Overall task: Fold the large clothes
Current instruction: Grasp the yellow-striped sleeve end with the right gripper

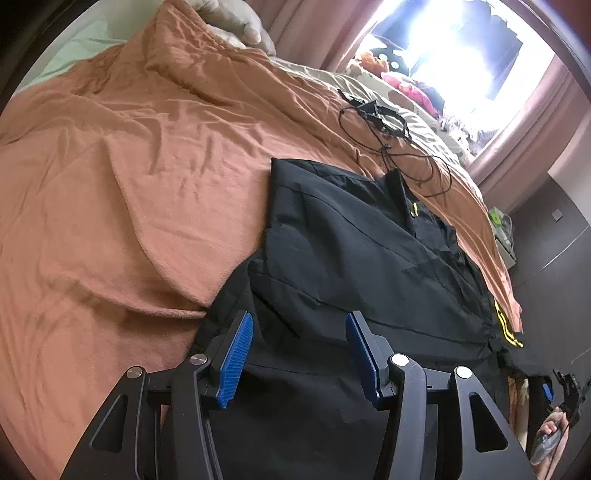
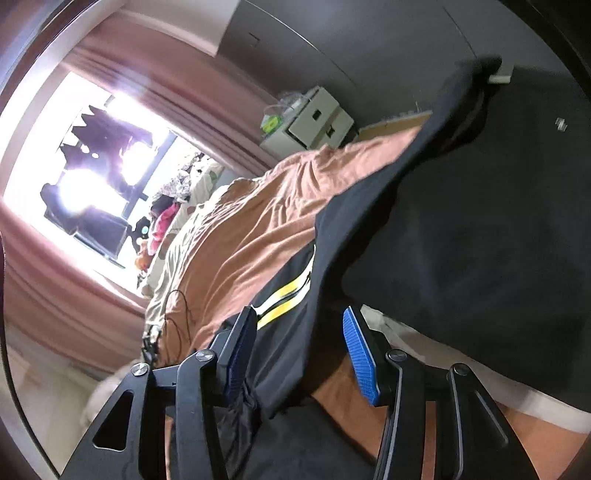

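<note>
A black jacket with yellow stripes lies flat and partly folded on the orange blanket. My left gripper hovers just above its near edge, open, with nothing between the blue pads. In the right wrist view the jacket's yellow-striped edge hangs off the bed side and runs between the jaws of my right gripper. Those jaws stand apart, and the right pad is clear of the cloth. A small part of the right gripper, with a hand below it, shows at the far right of the left wrist view.
Black cables lie on the blanket beyond the jacket. Pillows sit at the head of the bed. A white drawer unit stands beside the bed near the bright window. A person's dark clothing fills the right.
</note>
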The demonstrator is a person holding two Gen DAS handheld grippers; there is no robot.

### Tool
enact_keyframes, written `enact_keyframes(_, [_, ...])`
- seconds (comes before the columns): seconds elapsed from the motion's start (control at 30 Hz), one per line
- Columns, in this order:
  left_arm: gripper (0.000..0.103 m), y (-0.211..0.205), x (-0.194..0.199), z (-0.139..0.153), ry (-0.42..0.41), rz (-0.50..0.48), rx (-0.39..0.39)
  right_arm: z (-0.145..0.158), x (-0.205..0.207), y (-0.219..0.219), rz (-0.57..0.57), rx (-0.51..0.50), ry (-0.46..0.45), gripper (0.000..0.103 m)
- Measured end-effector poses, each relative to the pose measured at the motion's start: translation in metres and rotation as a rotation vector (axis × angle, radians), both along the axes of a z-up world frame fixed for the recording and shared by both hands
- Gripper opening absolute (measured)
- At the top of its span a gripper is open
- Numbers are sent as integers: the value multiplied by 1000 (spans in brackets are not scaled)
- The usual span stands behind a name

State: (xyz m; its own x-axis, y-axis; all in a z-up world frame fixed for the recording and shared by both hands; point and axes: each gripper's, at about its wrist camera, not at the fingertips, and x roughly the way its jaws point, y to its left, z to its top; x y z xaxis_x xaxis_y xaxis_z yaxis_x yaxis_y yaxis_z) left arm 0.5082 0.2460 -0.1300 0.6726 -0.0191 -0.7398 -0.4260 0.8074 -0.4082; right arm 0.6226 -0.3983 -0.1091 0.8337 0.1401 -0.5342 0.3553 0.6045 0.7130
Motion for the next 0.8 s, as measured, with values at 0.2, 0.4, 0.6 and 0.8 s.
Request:
enact_keyframes(0.2, [54, -8, 3, -1, 8, -12, 4, -12, 21, -10, -4, 79, -9, 48])
enact_keyframes(0.4, [55, -8, 7, -1, 8, -12, -1, -12, 28, 2, 21, 54, -26, 6])
enact_keyframes(0.6, [54, -3, 5, 1, -5, -3, -19, 0, 31, 25, 82, 38, -65, 4])
enact_keyframes(0.8, [54, 7, -3, 5, -26, 18, -38, 15, 37, 64, 163, 20, -97, 4])
